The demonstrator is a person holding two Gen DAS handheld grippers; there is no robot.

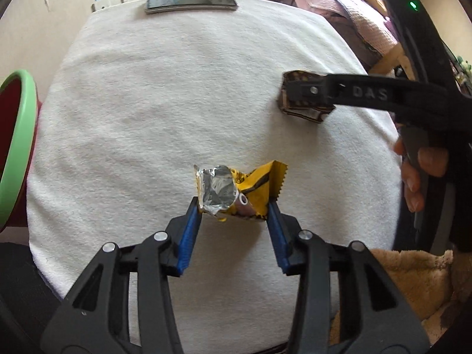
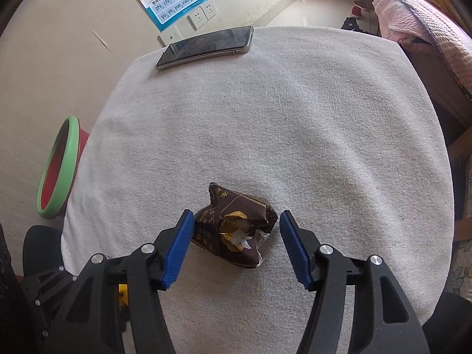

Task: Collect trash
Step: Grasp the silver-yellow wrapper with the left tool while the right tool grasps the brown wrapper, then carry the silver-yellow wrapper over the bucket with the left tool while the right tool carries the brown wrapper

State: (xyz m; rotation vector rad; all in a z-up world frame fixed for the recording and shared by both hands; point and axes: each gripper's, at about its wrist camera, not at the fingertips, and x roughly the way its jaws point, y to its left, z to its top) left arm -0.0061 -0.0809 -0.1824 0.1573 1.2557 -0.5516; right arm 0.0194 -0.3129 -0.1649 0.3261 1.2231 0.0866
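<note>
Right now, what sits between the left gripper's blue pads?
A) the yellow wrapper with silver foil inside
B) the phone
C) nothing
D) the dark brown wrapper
A: in the left wrist view the yellow wrapper lies between the left gripper's blue pads, its foil lining showing, while the dark brown wrapper is between the right gripper's pads and the phone lies at the far edge of the white cloth.

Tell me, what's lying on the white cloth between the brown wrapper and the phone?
Nothing: in the right wrist view, only bare white cloth stretches from the brown wrapper to the phone at the far edge.
</note>
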